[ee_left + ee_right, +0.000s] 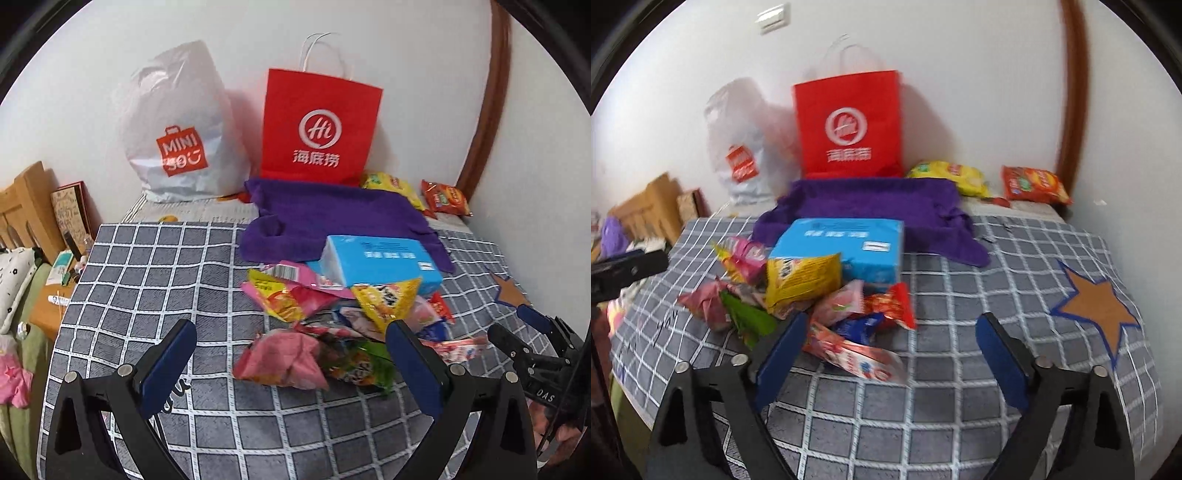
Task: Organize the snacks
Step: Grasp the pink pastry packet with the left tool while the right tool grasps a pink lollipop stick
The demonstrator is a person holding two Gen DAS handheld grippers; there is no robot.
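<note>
A heap of snack packets lies on the grey checked tablecloth (147,266): a blue box (380,262) (846,247), a yellow packet (384,299) (801,280), a pink crumpled packet (284,360), a green packet (362,363), a red-white packet (857,356). My left gripper (291,354) is open, low over the cloth, with the pink and green packets between its fingers, not gripped. My right gripper (890,347) is open and empty; the red-white packet lies by its left finger (783,350).
A red paper bag (317,125) (849,125) and a white plastic bag (181,133) stand against the wall. A purple towel (332,214) lies in front. Yellow (949,177) and red (1034,184) chip bags lie back right. The right gripper shows in the left view (532,339).
</note>
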